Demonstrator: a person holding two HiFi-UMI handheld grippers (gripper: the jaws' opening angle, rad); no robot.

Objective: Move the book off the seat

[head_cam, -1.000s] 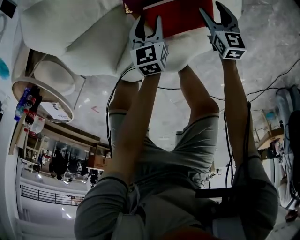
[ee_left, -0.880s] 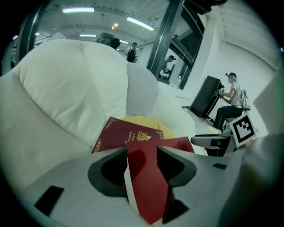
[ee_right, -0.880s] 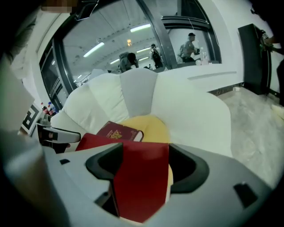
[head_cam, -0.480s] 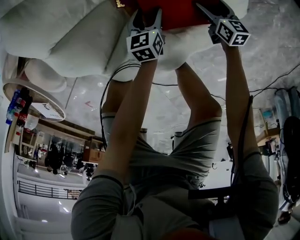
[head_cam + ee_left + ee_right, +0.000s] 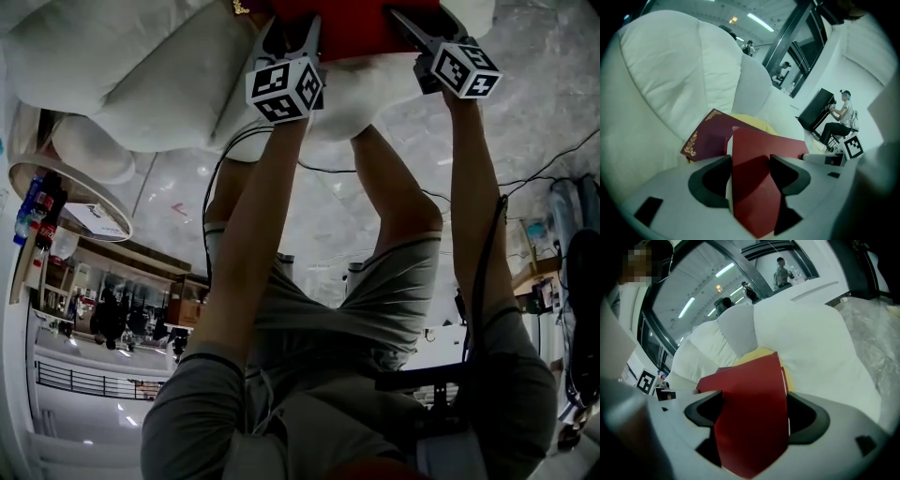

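Observation:
A red book [image 5: 356,23] lies on the seat of a white armchair [image 5: 141,75], at the top edge of the head view. My left gripper [image 5: 292,28] has the book's near-left edge between its jaws. In the left gripper view the red cover [image 5: 759,150] fills the gap of the left gripper [image 5: 750,171], and I see no clear squeeze. My right gripper [image 5: 422,19] straddles the near-right edge. Its jaws are opening, with the red cover [image 5: 745,390] between them in the right gripper [image 5: 752,411] view.
A dark maroon book [image 5: 710,136] with gold ornament and a yellow thing [image 5: 750,121] lie under the red book. A round side table [image 5: 70,202] with bottles [image 5: 37,211] stands left of the chair. Cables [image 5: 544,169] run over the floor at right.
Both grippers have slid forward from just short of the red book until its near edge sits between their jaws. Both pairs of jaws stand wider than before.

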